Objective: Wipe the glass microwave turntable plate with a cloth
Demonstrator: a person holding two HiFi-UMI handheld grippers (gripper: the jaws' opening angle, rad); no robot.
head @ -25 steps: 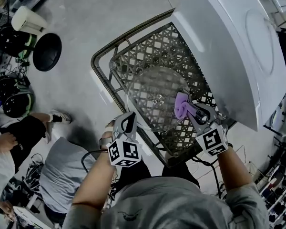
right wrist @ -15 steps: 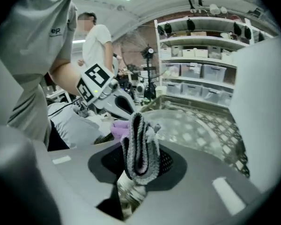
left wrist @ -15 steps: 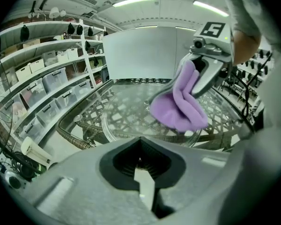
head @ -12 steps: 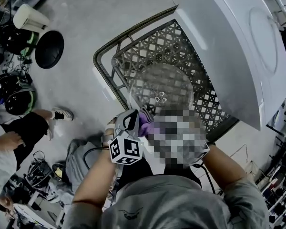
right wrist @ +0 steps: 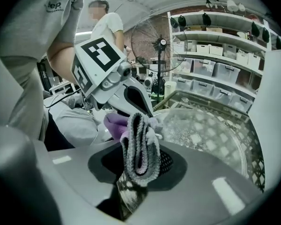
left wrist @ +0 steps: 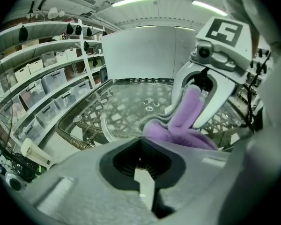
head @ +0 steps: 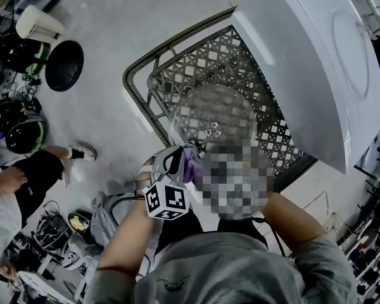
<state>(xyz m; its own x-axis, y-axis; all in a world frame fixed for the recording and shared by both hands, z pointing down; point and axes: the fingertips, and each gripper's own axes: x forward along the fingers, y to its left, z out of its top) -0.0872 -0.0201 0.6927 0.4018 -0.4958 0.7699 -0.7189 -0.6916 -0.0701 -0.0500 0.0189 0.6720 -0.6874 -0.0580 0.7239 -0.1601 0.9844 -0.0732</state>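
Note:
The round glass plate (head: 210,114) lies on a grey lattice basket (head: 137,75); it also shows in the left gripper view (left wrist: 131,102) and the right gripper view (right wrist: 203,132). My left gripper (head: 177,158) sits at the plate's near rim with its jaws closed, apparently on that rim (right wrist: 147,111). The purple cloth (head: 191,164) is pinched in my right gripper (left wrist: 187,118), which presses it onto the plate's near edge right beside the left gripper. The folded cloth (right wrist: 140,146) fills the right jaws. A mosaic patch hides the right gripper in the head view.
A big white appliance (head: 316,62) overhangs the basket's right side. On the floor at left are a person's leg and shoe (head: 76,154), dark helmets (head: 22,132), a black disc (head: 64,66) and cables. Shelves of bins (left wrist: 47,83) stand beyond.
My right gripper has carried the cloth from the plate's right rim across to its near rim, next to the left gripper. The left gripper has stayed put.

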